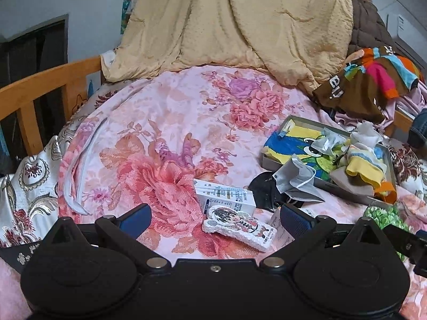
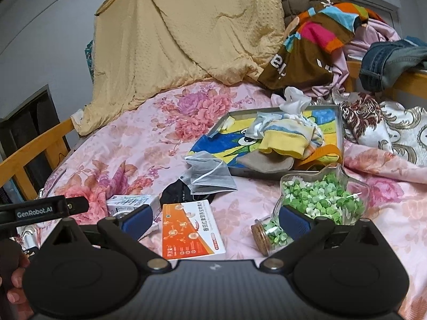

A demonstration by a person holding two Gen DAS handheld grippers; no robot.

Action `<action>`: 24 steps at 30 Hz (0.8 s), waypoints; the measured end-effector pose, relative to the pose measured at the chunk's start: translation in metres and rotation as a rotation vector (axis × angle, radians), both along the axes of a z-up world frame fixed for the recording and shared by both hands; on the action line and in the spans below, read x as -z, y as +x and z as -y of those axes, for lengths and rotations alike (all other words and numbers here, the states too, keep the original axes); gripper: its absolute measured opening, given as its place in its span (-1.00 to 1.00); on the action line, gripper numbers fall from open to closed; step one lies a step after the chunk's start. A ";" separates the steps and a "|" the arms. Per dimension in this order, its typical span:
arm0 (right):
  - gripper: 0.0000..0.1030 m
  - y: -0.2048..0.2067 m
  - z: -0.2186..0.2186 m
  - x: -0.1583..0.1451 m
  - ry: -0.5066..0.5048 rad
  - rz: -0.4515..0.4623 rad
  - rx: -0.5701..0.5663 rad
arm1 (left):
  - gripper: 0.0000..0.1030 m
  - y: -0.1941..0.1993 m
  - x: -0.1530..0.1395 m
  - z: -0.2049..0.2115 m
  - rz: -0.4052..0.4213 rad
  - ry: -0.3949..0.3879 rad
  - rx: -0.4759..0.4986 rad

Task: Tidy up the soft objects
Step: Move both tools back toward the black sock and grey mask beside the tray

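You see a shallow grey tray [image 2: 342, 122] lying flat on the floral bedspread, holding a yellow-cuffed sock [image 2: 284, 140], a beige cloth [image 2: 264, 163] and crumpled white tissue [image 2: 293, 101]. 1 grey face mask [image 2: 210, 173] drapes over its near-left corner, touching a black mask [image 2: 174, 193].

On the bed [image 2: 149, 144], the tray [image 2: 340, 122] lies toward my right with socks [image 2: 283, 140] in it. A mask [image 2: 210, 173] overlaps its near-left corner. The jar [image 2: 320, 200] lies before it, the box [image 2: 190, 229] left of the jar.
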State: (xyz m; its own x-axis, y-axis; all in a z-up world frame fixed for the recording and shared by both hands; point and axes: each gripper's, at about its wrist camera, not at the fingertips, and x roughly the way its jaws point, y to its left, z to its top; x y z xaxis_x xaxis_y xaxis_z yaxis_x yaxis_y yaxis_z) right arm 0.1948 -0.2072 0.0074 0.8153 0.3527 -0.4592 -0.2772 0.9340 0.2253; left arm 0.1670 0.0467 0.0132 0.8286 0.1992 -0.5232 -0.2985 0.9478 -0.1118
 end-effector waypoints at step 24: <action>0.99 0.078 -0.025 0.029 -0.100 -0.003 -0.022 | 0.98 0.131 0.024 -0.043 -0.211 -0.010 0.126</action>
